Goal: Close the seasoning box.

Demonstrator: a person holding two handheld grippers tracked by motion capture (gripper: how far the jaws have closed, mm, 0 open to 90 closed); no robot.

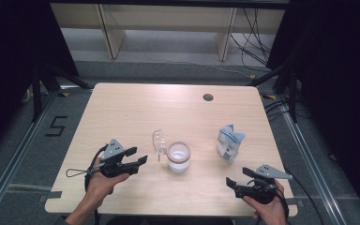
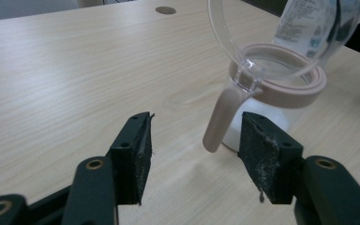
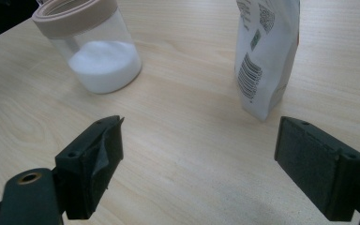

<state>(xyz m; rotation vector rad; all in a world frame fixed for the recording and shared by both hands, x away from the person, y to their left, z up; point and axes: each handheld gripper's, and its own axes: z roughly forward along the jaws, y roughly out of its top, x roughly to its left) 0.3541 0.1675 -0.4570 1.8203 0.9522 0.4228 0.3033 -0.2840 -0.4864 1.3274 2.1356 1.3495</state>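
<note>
Two hand-held grippers, one jar, one pouch, on our desk (image 1: 122,108).
We log left hand-held gripper (image 1: 142,156) half-open, empty, nearest jar (image 1: 178,158); hinged lid (image 1: 158,140) upright just ahead. Right hand-held gripper (image 1: 236,177) wide, empty, facing pouch (image 1: 228,144).

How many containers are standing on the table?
2. The jar with white powder stands near the table's middle, lid open. The paper bag stands to its right. None seems hidden.

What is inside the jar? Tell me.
The jar holds white powder filling roughly its lower third, seen through the clear wall. Its hinged lid stands open. Anything buried in the powder is hidden.
</note>
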